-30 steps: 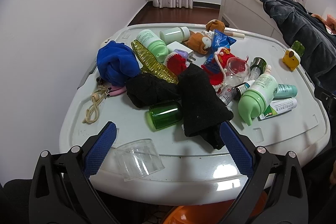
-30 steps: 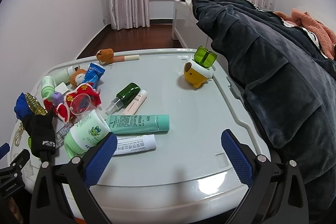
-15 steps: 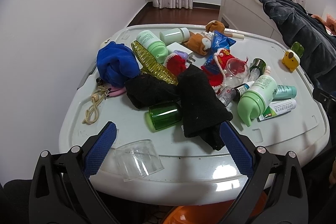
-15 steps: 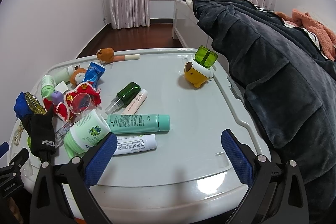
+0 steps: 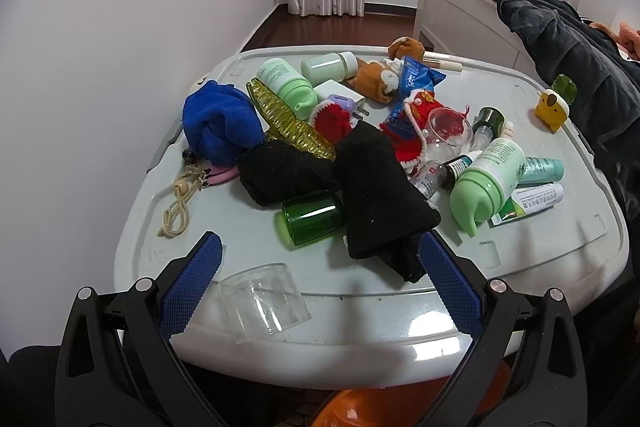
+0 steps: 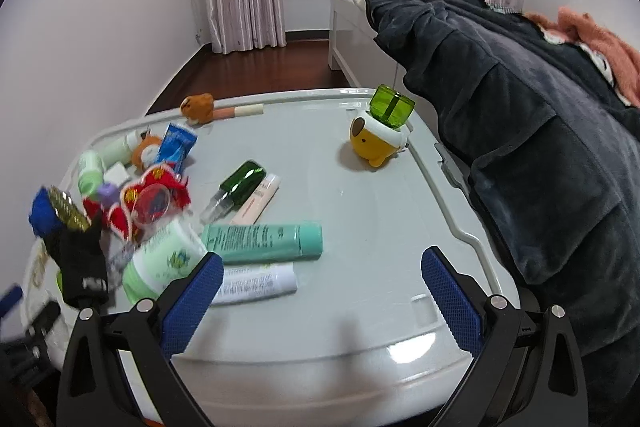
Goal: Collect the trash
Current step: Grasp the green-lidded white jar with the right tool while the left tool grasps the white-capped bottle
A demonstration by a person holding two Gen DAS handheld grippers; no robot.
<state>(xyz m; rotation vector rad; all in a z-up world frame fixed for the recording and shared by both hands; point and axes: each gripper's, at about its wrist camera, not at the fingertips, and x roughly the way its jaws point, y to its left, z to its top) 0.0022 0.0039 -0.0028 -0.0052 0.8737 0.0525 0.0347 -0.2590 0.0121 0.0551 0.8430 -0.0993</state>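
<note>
**Spotter:** What do you have on the left side?

**Operator:** My left gripper (image 5: 318,269) hangs over the near edge of the grey table (image 5: 540,259), jaws spread wide with nothing between them. A clear plastic cup (image 5: 262,301) lies on its side at the table's near rim, just inside my left blue pad. Beyond it a green cup (image 5: 312,217) lies tipped over, touching a black cloth (image 5: 380,193) that drapes toward the edge. Behind those I see a blue cloth (image 5: 218,123), a yellow ribbed clip (image 5: 288,125) and a blue snack wrapper (image 5: 418,81) up against a brown plush toy (image 5: 374,77).

**Spotter:** And the right?

**Operator:** My right gripper (image 6: 322,293) is also spread apart and empty, low over the near part of the table. Its left pad overlaps a pale green bottle (image 6: 164,261) and a white tube (image 6: 256,283); whether it touches them I cannot tell. A teal tube (image 6: 264,237) lies just past the white one, then a dark green spray bottle (image 6: 236,187). A yellow animal-shaped holder (image 6: 376,143) with a green top stands well apart, near the far right edge, beside a dark coat (image 6: 520,107).
</note>
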